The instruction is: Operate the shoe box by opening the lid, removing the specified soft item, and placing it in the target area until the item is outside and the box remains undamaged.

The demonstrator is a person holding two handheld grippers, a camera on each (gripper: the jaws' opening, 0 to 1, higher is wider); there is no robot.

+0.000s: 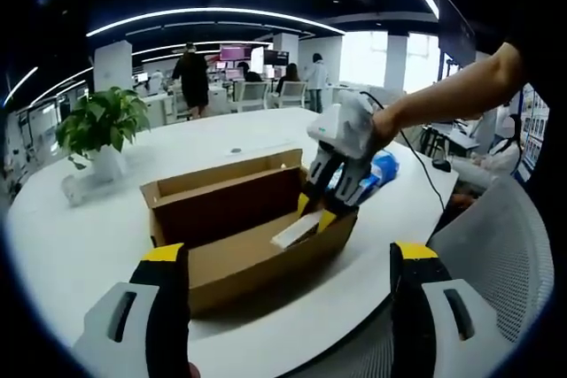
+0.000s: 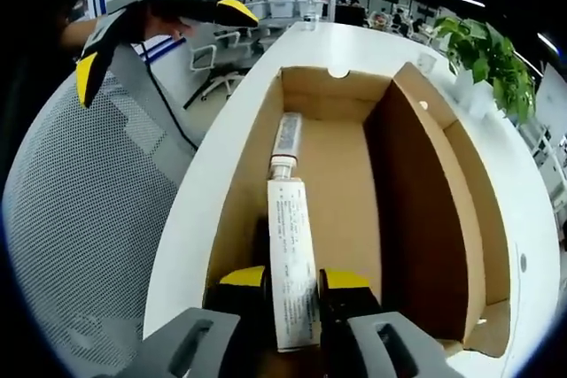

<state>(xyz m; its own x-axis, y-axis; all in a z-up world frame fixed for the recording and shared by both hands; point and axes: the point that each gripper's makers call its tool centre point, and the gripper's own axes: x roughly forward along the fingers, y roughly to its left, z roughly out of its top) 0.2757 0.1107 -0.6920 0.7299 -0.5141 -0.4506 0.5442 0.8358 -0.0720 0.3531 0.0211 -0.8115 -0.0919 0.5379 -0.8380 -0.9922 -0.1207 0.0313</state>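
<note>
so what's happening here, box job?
A person is working an open cardboard box on a white table with two handheld grippers. The right gripper is down inside the box, jaws closed on a white tube that lies along the box floor. The left gripper hangs open, short of the box, holding nothing. The lid is already up; the tube is not out yet.

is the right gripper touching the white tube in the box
Touching. In the right gripper view the right gripper has its yellow-tipped jaws pressed against both sides of the white tube inside the open shoe box.
</note>
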